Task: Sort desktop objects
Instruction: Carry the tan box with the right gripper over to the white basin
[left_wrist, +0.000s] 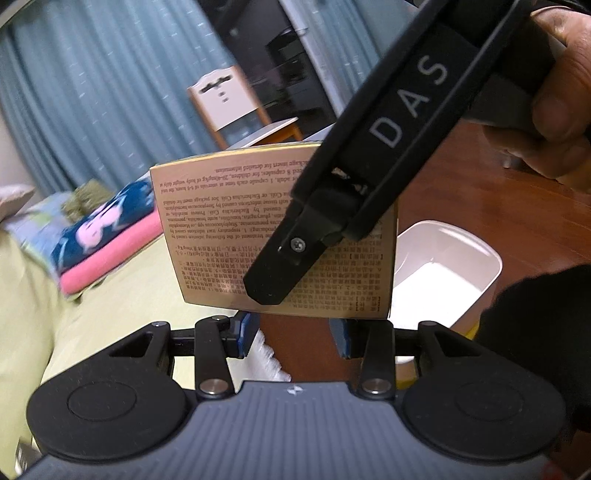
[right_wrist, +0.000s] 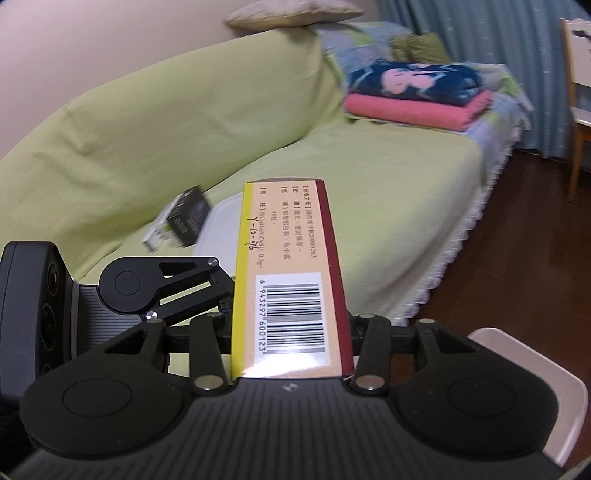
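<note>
My right gripper (right_wrist: 291, 332) was clamped on the box (right_wrist: 291, 273), a flat medicine carton with a barcode on its narrow side, a yellow edge on one flank and a dark red one on the other. The box stuck straight out ahead between the fingers, lifted clear of everything below it.

From my left wrist camera, the box's (left_wrist: 229, 236) broad printed face stood just in front of my left gripper (left_wrist: 293, 334), its lower edge just above my blue pads (left_wrist: 246, 332). That gripper was released: the pads stood apart with a gap between them and held nothing. The black finger (left_wrist: 280, 258) of the right gripper lay across the box's face, and my right hand (left_wrist: 561, 96) wrapped its handle at the upper right.

Behind the box, a white tray (left_wrist: 461, 269) sat on the brown table (left_wrist: 517, 203). Beyond lay the green sofa (right_wrist: 207, 122), with a small dark carton (right_wrist: 184, 218) on its seat next to a white lid (right_wrist: 221, 229), and folded towels (right_wrist: 417, 96) stacked farther back. A wooden chair (left_wrist: 225, 99) stood before the blue curtain (left_wrist: 110, 96).
</note>
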